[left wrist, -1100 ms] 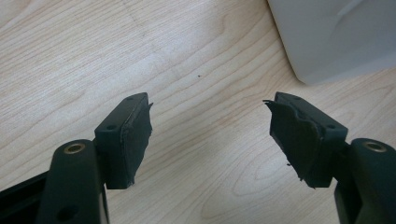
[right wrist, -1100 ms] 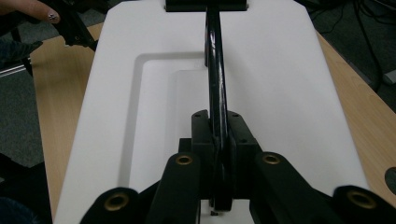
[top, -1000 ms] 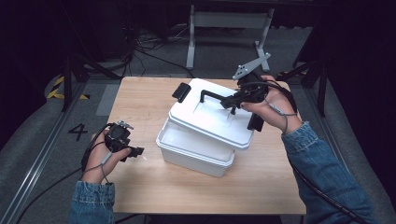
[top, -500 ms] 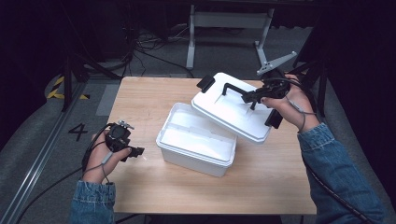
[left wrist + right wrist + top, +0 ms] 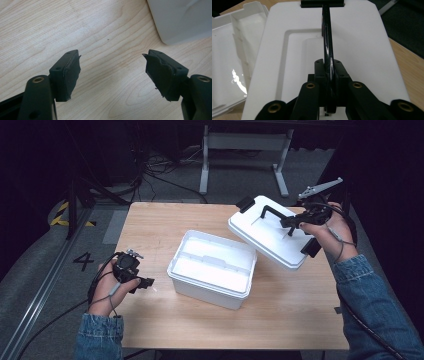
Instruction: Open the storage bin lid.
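Lid (image 5: 272, 232) now clear of box (image 5: 212, 268), carried off toward 2 o'clock; right gripper (image 5: 295, 221) clamps handle (image 5: 327, 37). Left gripper (image 5: 112, 72) wide, idle. Next: set lid down.

Blue denim sleeves (image 5: 372, 292) on both forearms. Left gripper (image 5: 112, 72): black, blocky jaws with worn, ragged black pads (image 5: 72, 71), brass-ringed screw holes, black cable (image 5: 50, 320) trailing. Right gripper (image 5: 329, 75): same black build, brass rivets, grey three-cornered plate (image 5: 320, 187) on top.
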Action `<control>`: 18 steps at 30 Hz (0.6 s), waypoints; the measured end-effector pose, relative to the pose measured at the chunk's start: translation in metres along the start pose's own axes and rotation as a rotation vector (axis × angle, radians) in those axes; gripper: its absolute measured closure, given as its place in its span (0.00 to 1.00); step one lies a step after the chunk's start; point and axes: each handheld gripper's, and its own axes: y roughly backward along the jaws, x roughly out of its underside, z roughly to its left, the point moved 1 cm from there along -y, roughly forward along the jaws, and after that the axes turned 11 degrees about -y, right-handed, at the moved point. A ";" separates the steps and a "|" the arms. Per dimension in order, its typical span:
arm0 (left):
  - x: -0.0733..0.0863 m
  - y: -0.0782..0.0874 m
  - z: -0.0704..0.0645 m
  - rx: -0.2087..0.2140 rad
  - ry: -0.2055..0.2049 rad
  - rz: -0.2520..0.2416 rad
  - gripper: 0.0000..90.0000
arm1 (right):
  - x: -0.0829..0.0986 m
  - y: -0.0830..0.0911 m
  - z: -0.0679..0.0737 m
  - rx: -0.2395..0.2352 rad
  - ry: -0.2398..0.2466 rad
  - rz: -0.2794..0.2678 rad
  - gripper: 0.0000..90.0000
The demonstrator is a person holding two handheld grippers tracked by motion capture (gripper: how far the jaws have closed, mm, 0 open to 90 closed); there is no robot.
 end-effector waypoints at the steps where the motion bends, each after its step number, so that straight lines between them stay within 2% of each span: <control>1: 0.000 0.000 0.000 0.000 -0.002 0.001 0.32 | 0.002 0.001 -0.004 0.011 -0.013 0.001 0.94; 11: 0.000 -0.002 0.000 -0.002 -0.001 0.008 0.32 | 0.018 0.005 -0.039 0.085 -0.094 0.012 0.94; 18: 0.000 -0.003 0.000 0.000 0.000 0.011 0.32 | 0.031 -0.002 -0.054 0.121 -0.135 0.009 0.94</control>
